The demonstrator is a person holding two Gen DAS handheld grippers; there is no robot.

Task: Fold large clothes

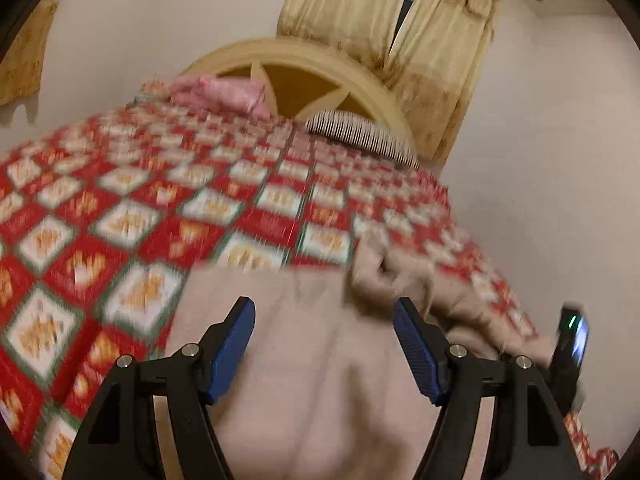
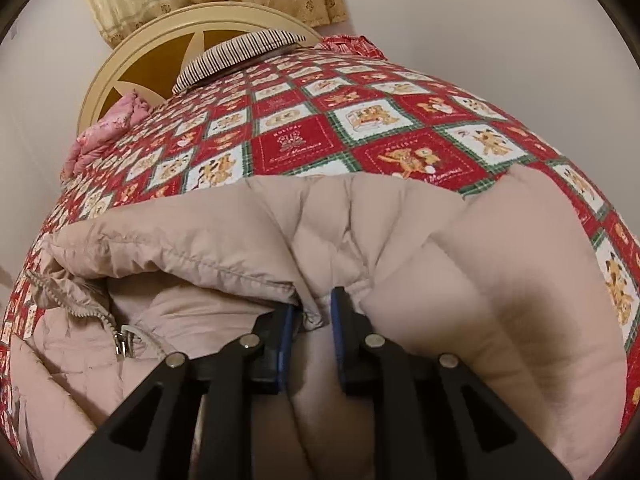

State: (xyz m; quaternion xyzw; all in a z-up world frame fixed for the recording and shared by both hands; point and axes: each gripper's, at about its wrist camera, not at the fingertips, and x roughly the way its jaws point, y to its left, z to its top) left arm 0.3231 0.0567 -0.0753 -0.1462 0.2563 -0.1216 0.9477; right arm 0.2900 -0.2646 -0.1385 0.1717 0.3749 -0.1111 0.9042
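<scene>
A beige puffer jacket (image 2: 240,232) lies spread on the bed, its zipper (image 2: 100,312) at the left of the right wrist view. My right gripper (image 2: 314,308) is shut on a bunched fold of the jacket's hem, and the fabric fills the narrow gap between the blue pads. In the left wrist view my left gripper (image 1: 324,304) hangs open above the jacket (image 1: 320,360), with nothing between its wide-set fingers. That view is blurred. A black device with a green light (image 1: 572,336) shows at its right edge, over the crumpled part of the jacket.
The red, white and green patchwork bedspread (image 2: 400,120) covers the whole bed. At its head stand a round cream headboard (image 2: 132,52), a striped pillow (image 2: 240,56) and a pink bundle (image 2: 108,128). Yellow curtains (image 1: 400,12) hang behind. Pale walls flank the bed.
</scene>
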